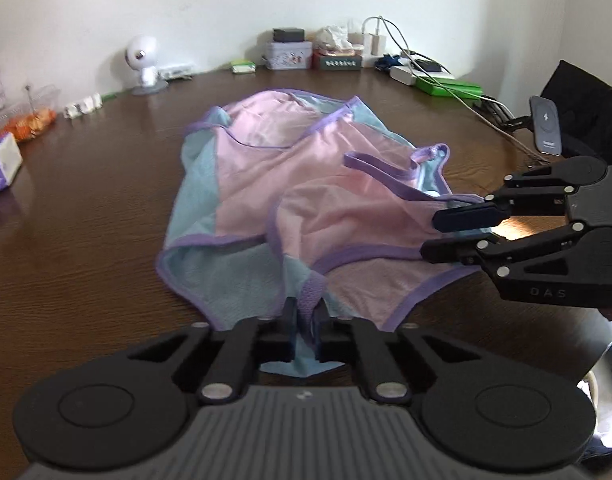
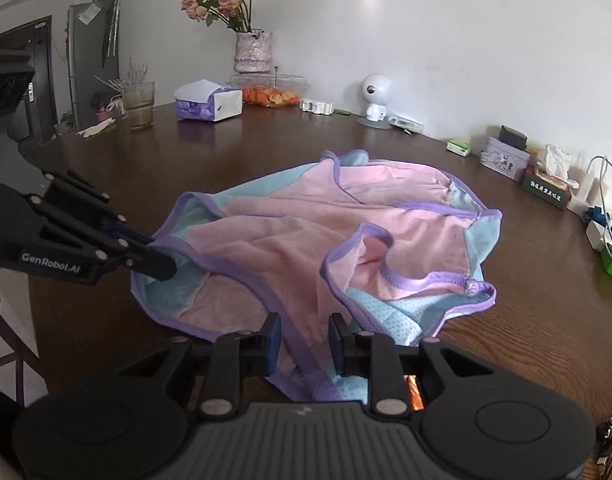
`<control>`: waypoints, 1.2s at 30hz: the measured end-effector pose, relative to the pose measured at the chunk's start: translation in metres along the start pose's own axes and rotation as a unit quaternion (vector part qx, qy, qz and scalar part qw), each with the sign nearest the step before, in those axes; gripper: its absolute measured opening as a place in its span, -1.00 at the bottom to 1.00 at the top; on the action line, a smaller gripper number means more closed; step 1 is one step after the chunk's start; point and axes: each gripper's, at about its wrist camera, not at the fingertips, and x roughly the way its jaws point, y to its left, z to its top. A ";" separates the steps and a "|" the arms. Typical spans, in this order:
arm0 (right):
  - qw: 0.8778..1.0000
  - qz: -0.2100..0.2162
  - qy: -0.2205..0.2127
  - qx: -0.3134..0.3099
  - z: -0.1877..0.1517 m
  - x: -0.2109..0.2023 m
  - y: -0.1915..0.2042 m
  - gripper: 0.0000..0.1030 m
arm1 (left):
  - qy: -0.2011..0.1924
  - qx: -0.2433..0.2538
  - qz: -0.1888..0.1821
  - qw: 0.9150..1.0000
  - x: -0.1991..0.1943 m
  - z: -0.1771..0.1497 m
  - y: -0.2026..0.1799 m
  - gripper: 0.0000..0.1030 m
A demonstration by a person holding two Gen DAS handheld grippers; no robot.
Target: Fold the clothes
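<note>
Pinching the near hem, the left gripper (image 1: 305, 322) has its jaws closed tight on a fold of purple trim and blue mesh at the edge of the garment (image 1: 298, 200). The right gripper (image 2: 305, 344) has its jaws partly apart with a band of purple trim and pink cloth lying between them; in its own view the pads do not clearly press on the cloth, so that grip looks loose or not yet made.

The garment, pink with blue panels and purple binding, lies rumpled in the middle of the brown table (image 2: 126, 168), with a loose strap (image 1: 386, 170) curled across its top. A tissue pack (image 2: 210, 104), a vase of flowers (image 2: 253, 53) and a small white camera (image 2: 376, 94) stand beyond the garment along the wall, well apart from it.

To do this step well, the right jaws should likely close fully on the trim before any lift. Both hands would then best rise together, pull the hem taut to shake out the wrinkles, and keep the strap from tucking under.
</note>
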 end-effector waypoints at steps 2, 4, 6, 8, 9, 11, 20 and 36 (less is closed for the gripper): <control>1.000 0.001 -0.001 -0.008 0.002 0.004 0.005 -0.49 | -0.028 -0.017 0.008 0.999 -0.012 0.004 0.005 -0.96; 1.000 -0.002 0.000 -0.021 0.005 0.009 0.012 -0.46 | -0.056 -0.032 0.004 0.998 -0.027 0.011 0.010 -0.97; 0.999 -0.009 0.001 -0.037 0.010 0.015 0.023 -0.41 | -0.063 -0.035 0.000 0.997 -0.033 0.015 0.011 -0.97; 0.998 -0.012 -0.002 -0.055 0.015 0.021 0.038 -0.35 | -0.066 -0.020 0.016 0.998 -0.033 0.015 0.005 -0.96; 0.998 -0.015 -0.002 -0.065 0.017 0.024 0.046 -0.28 | -0.066 -0.014 0.025 0.997 -0.033 0.014 0.003 -0.96; 0.996 -0.032 0.003 -0.084 0.018 0.028 0.060 -0.25 | -0.065 -0.020 0.023 0.997 -0.033 0.014 0.002 -0.96; 0.967 -0.207 0.029 -0.146 -0.001 0.019 0.070 -0.28 | -0.086 -0.042 0.028 0.995 -0.041 0.012 0.010 -0.96; 0.944 -0.295 0.028 -0.147 -0.020 -0.040 0.080 -0.96 | -0.081 -0.029 0.042 0.995 -0.043 -0.013 0.009 -0.96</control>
